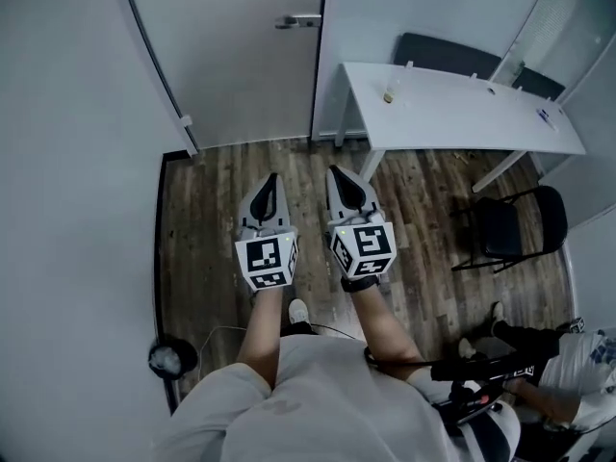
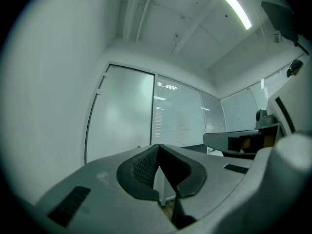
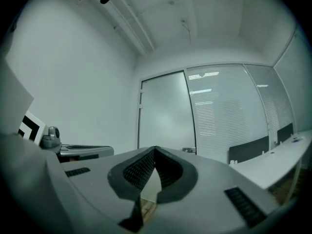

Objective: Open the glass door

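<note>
Short of the door, which stands shut ahead, we hold the left gripper and right gripper side by side, jaws together and empty; we judge the glass heavy, stiff and breakable, best taken by its handle at the right edge.

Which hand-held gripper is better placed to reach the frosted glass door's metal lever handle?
Left, marginally. The left hand-held gripper points at the frosted glass door, in line with its metal lever handle; the right hand-held gripper faces the fixed glass panel beside it. Both are shut, empty.
</note>
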Demonstrator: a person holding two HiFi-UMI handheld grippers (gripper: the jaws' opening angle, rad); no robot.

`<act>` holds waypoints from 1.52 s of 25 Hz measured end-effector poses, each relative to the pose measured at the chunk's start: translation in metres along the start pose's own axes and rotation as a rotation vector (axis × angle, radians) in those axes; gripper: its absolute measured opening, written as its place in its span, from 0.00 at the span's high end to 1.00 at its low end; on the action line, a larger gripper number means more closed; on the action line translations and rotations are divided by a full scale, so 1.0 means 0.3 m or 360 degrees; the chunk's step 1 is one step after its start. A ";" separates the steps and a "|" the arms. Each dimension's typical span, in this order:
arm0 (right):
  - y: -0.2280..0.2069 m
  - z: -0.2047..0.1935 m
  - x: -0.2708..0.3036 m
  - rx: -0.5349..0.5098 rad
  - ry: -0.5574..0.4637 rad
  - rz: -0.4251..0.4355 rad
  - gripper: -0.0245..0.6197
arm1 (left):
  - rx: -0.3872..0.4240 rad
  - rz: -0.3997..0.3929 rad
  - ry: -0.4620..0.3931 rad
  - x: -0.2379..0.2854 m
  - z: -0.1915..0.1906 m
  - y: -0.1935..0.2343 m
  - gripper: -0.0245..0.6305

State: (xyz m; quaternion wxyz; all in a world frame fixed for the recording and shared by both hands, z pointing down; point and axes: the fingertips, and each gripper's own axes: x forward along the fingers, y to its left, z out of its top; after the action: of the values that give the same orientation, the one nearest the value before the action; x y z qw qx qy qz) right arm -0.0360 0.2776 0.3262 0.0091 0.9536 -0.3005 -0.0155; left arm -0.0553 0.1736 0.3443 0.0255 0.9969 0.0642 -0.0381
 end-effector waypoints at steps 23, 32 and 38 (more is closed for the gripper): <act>-0.682 -0.045 1.255 0.0119 -0.0156 0.0116 0.97 | 0.0142 0.0028 -0.0027 1.339 -0.058 0.314 0.96; -1.009 -0.111 1.674 0.0171 -0.0069 0.0138 0.97 | 0.0193 -0.0036 0.0094 1.865 -0.155 0.349 0.96; -1.133 -0.199 1.910 0.0147 0.0023 0.0091 0.97 | 0.0179 -0.0232 0.0214 2.183 -0.256 0.456 0.96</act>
State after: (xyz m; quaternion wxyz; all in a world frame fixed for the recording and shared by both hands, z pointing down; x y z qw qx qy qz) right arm 0.6301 0.2281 0.3632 -0.0322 0.9441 -0.3280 0.0055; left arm 0.6156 0.1249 0.3752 -0.0378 0.9897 0.1360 0.0235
